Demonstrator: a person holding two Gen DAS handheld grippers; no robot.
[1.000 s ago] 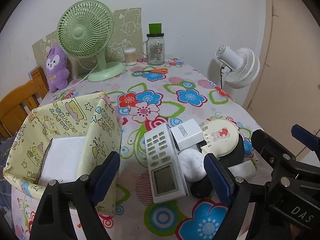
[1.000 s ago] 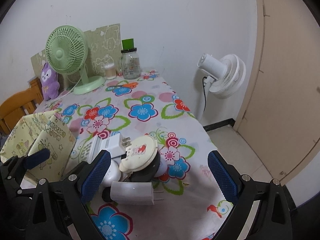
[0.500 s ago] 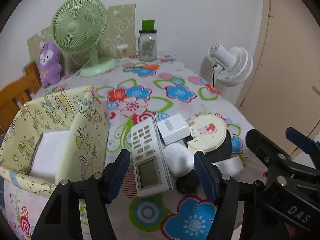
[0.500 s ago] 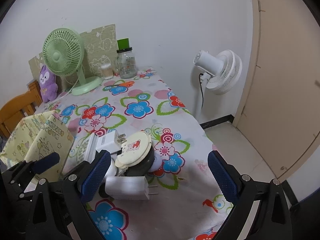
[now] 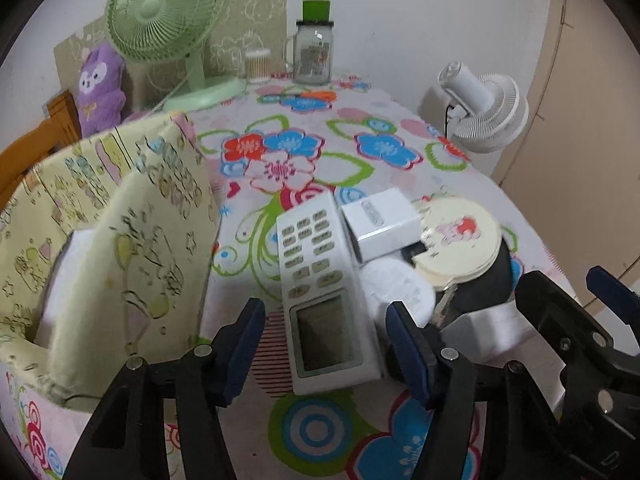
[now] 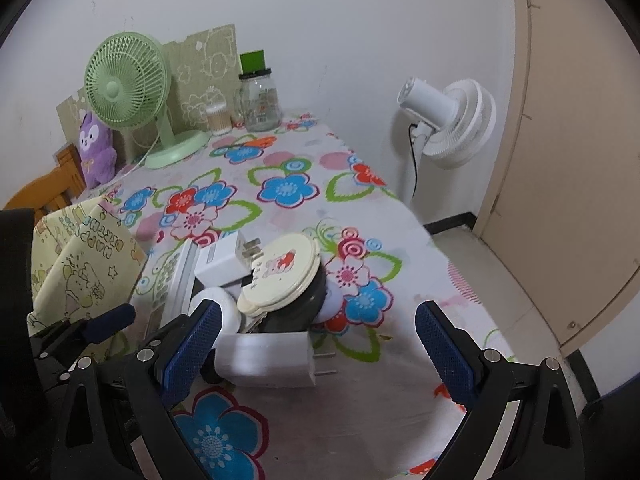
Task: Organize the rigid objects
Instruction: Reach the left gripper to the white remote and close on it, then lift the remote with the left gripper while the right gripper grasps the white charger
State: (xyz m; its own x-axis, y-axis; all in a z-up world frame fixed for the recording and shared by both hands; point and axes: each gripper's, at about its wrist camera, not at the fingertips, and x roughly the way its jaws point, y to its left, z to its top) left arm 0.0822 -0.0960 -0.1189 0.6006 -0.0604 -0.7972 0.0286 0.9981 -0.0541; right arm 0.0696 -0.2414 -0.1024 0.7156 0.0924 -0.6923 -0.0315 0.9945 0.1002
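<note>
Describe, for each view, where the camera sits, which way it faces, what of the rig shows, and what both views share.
Left wrist: on the left gripper, tilted down at the remote; its fingers and the right gripper show.
Right wrist: on the right gripper, tilted down at the charger; the left gripper shows.
Shared: green fan, remote, bin.

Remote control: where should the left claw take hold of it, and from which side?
Probably across the screen end of the remote control, coming down from above and from the near edge. It lies flat with its long sides bare there; farther up, a white charger crowds its right side. The left claw, jaws apart, already straddles that end.
</note>
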